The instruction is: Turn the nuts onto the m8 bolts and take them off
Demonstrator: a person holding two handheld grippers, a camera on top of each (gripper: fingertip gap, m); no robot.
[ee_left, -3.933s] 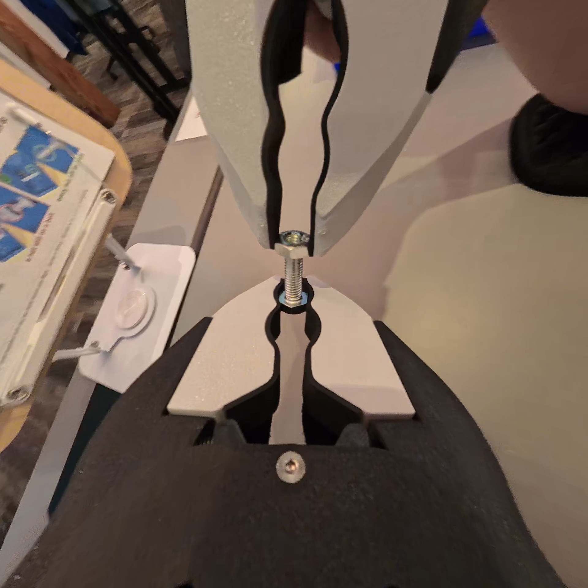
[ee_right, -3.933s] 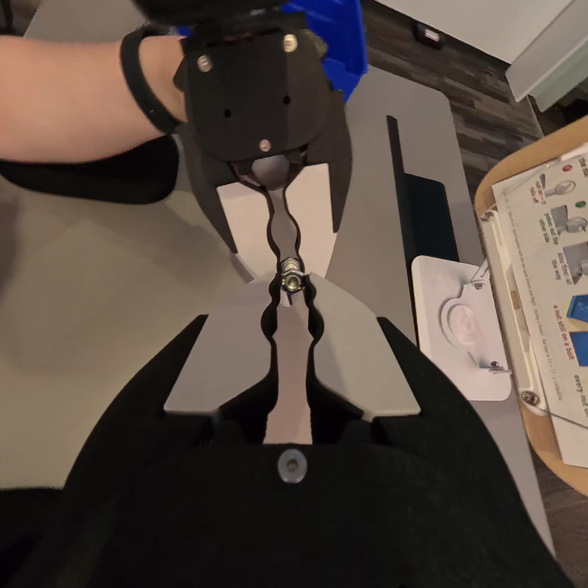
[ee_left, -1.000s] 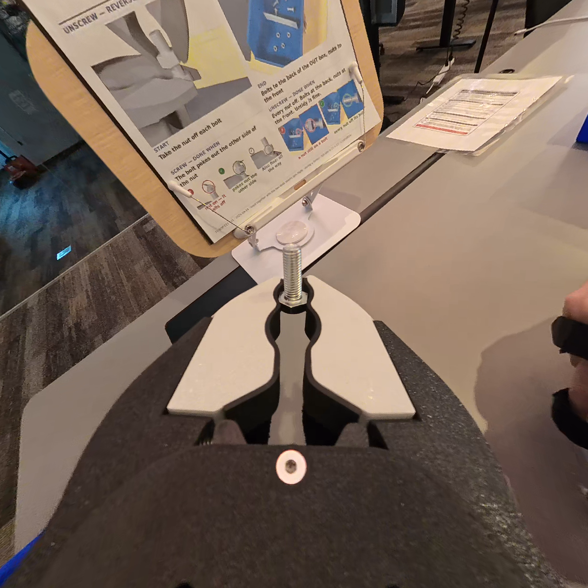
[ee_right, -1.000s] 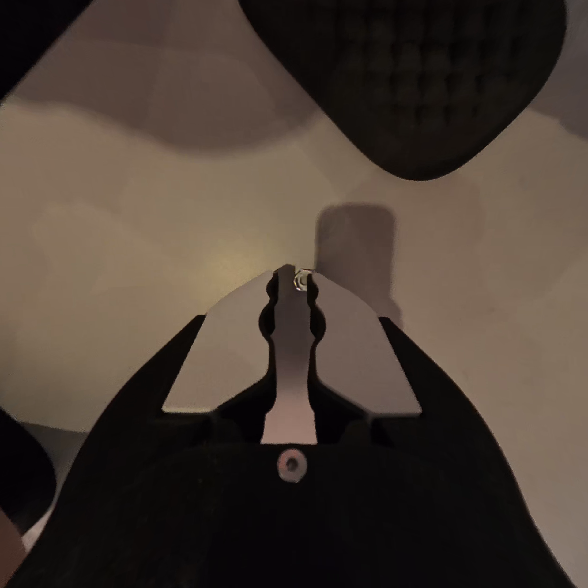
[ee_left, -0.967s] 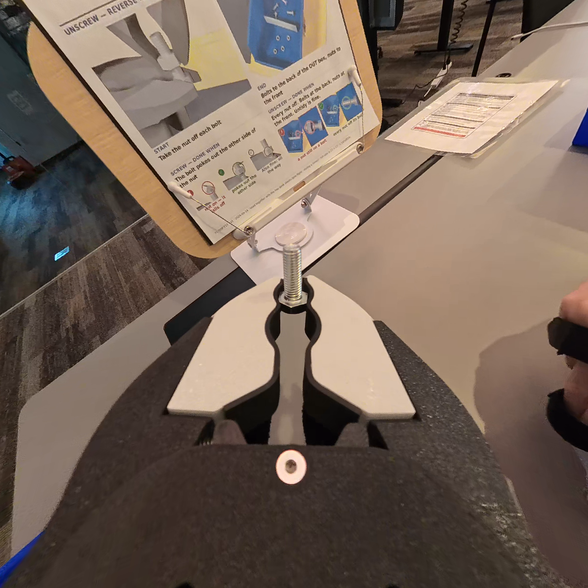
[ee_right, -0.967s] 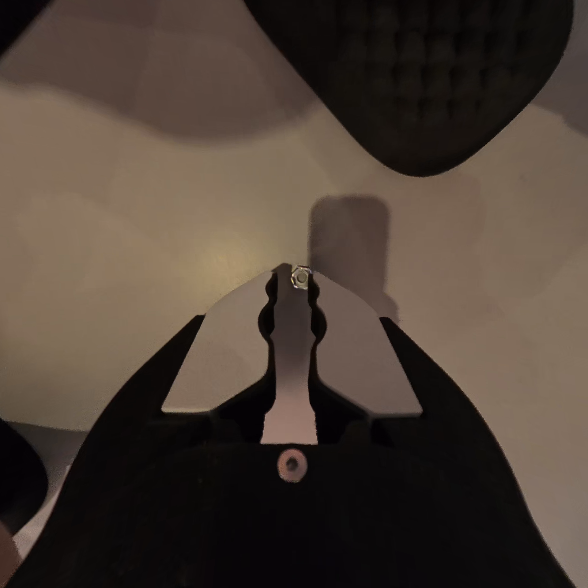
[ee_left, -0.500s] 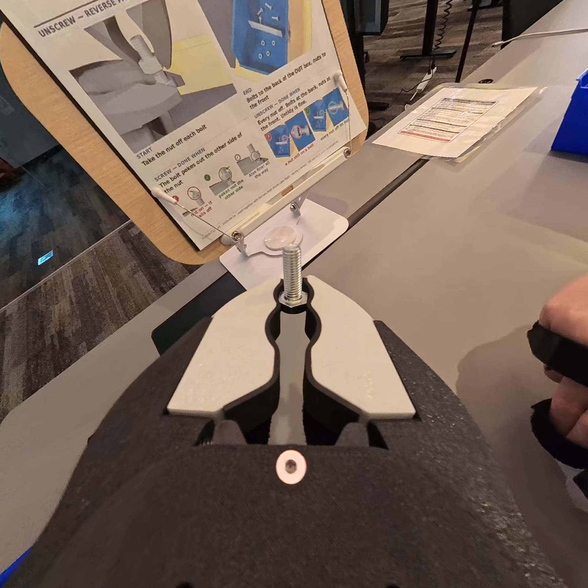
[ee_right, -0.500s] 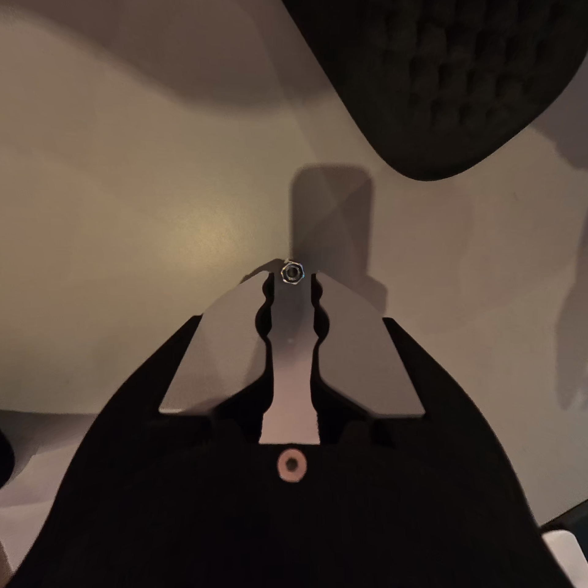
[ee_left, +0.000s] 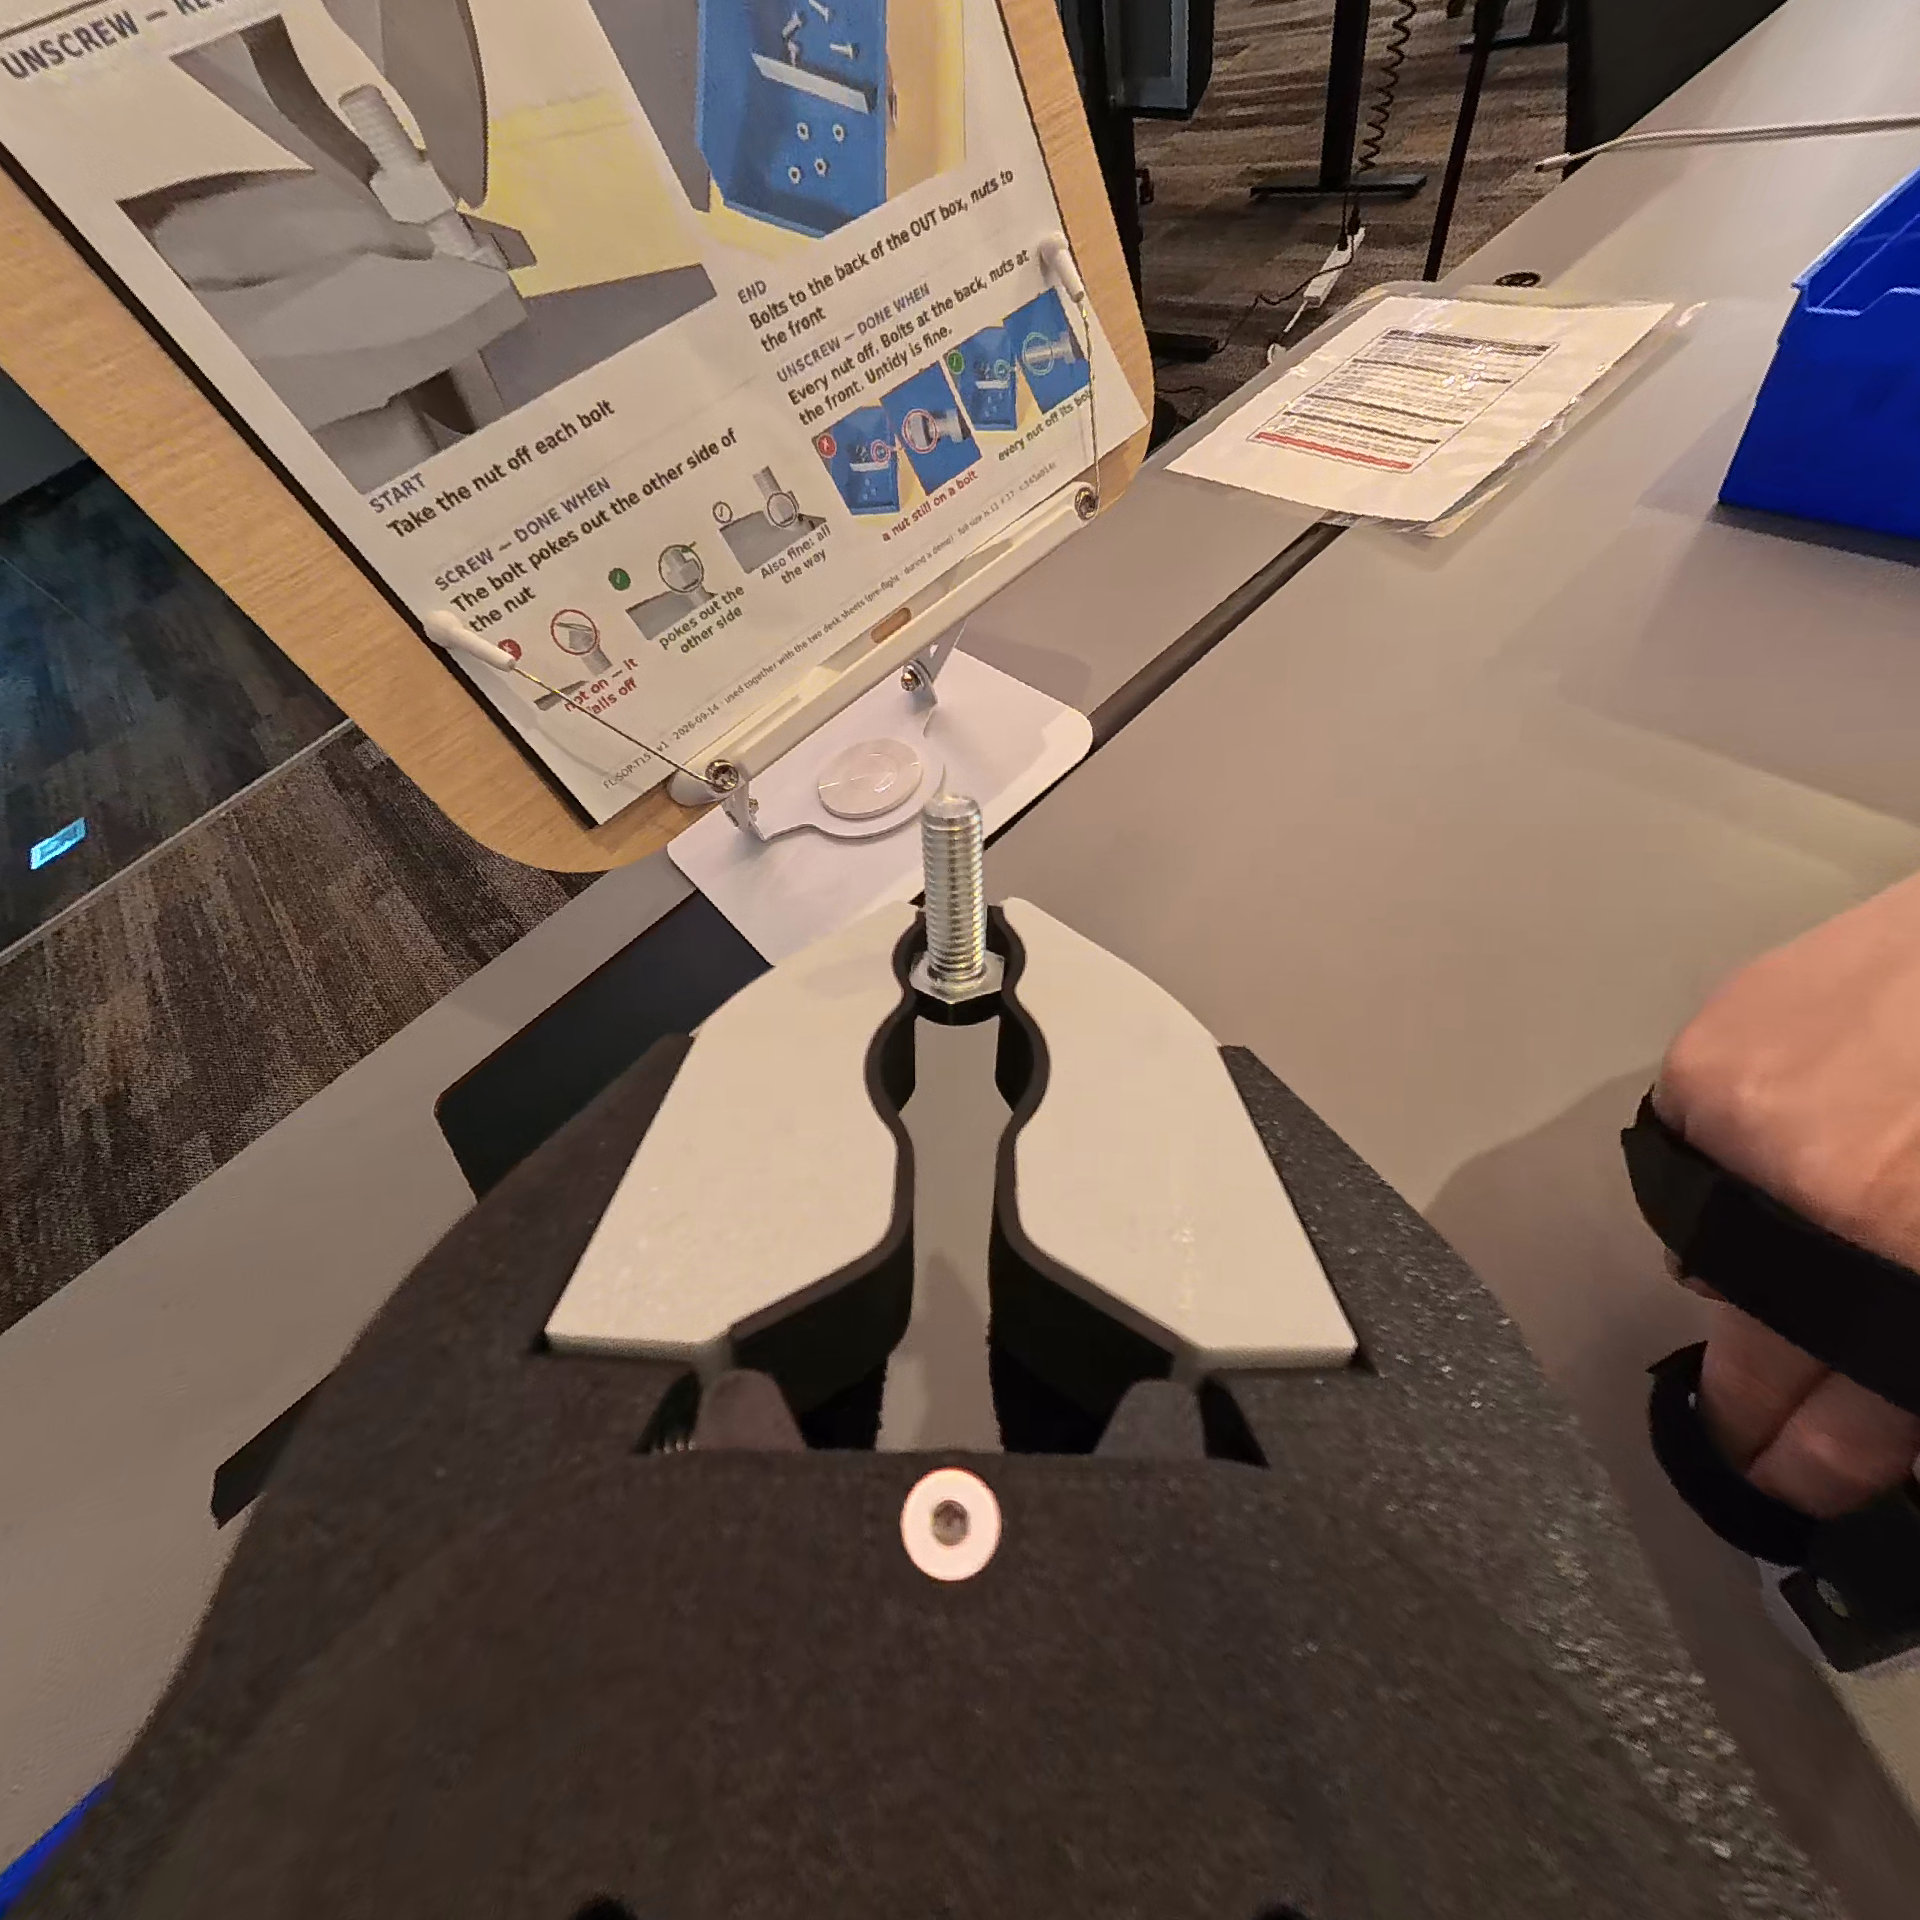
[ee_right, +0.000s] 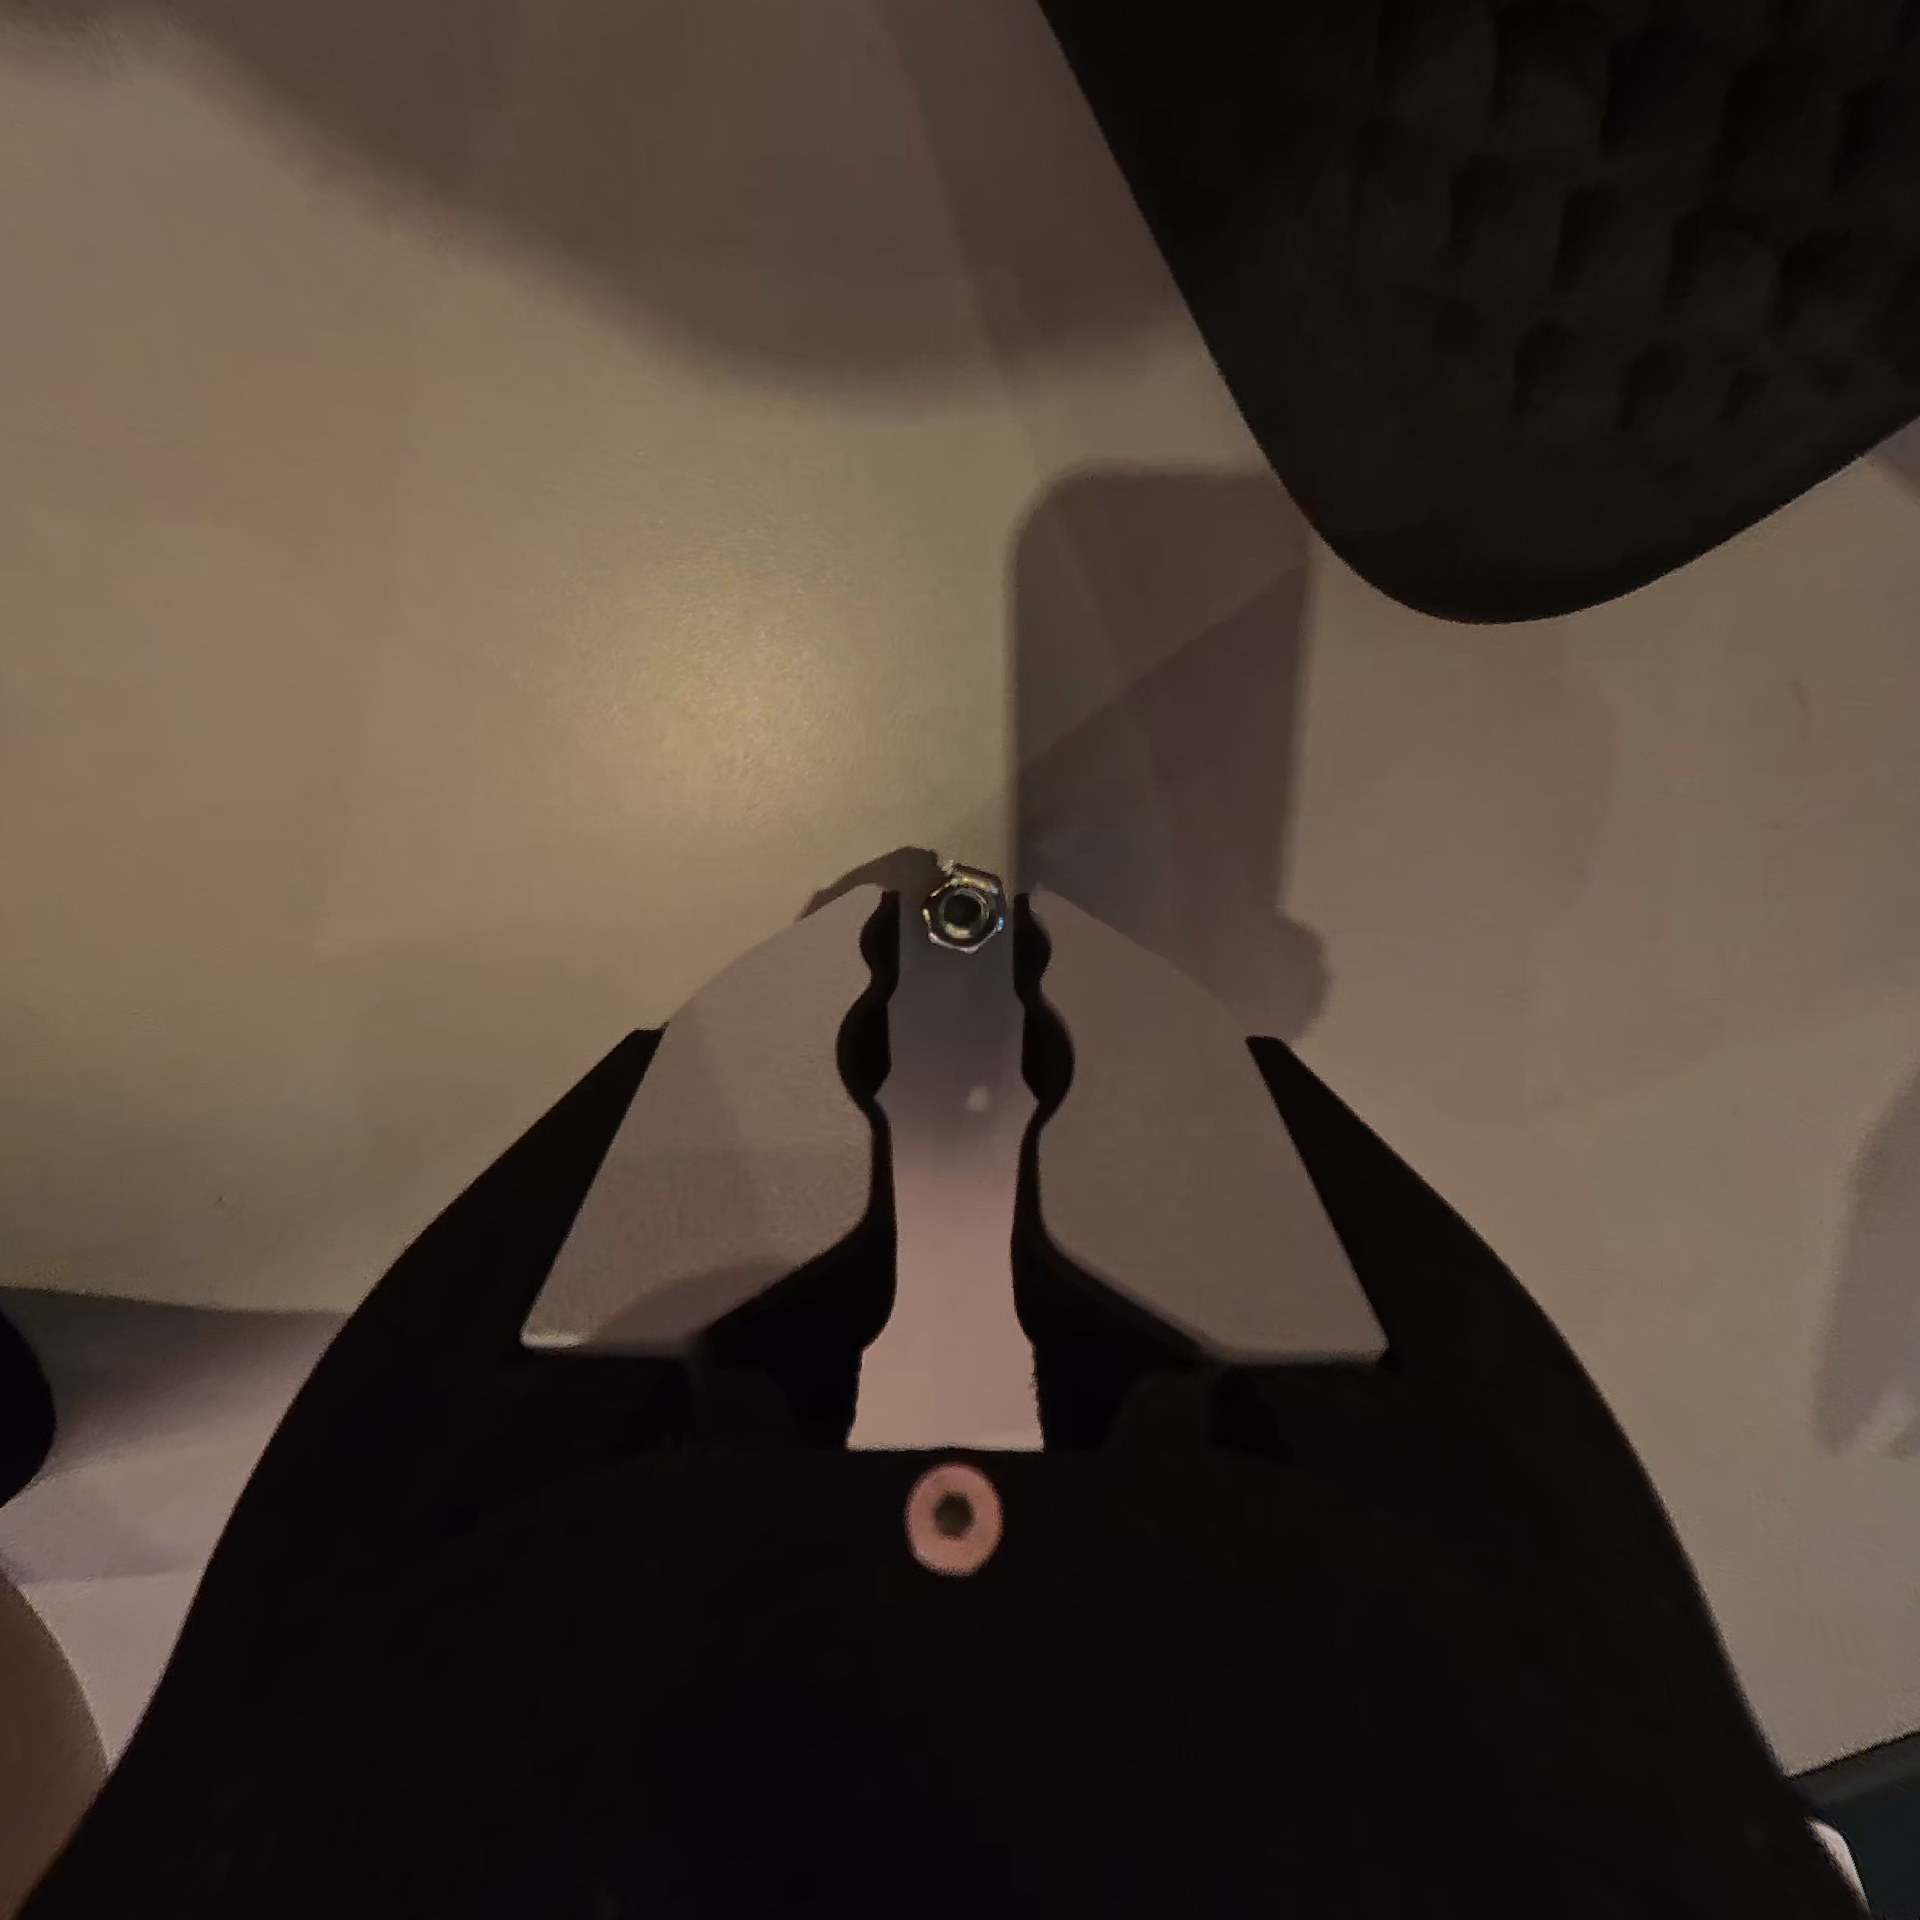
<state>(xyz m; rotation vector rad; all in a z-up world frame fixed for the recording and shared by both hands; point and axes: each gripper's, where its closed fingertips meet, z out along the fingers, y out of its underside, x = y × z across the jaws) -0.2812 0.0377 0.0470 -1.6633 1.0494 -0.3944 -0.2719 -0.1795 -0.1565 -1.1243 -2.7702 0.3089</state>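
In the left wrist view my left gripper (ee_left: 954,977) is shut on the head of a silver M8 bolt (ee_left: 950,883). Its bare threaded shaft points up and away from me, with no nut on it. In the right wrist view my right gripper (ee_right: 954,909) points down at the beige table (ee_right: 520,727), jaws open. A small silver hex nut (ee_right: 964,912) lies flat between the fingertips, hole facing the camera, with a gap on each side. A hand (ee_left: 1808,1195) holding the right gripper shows at the right edge of the left view.
A wooden instruction board (ee_left: 582,395) on a white stand base (ee_left: 997,748) stands just beyond the bolt, at the table's far edge. A laminated sheet (ee_left: 1413,405) and a blue bin (ee_left: 1849,395) lie at the back right. A black dimpled object (ee_right: 1558,260) hangs over the table, upper right. The gap from one gripper's tips to the other's is roughly 30 centimeters.
My right gripper has opened and let go of the nut, which now rests on the table between its tips. My left gripper still holds the bolt and has turned slightly right.
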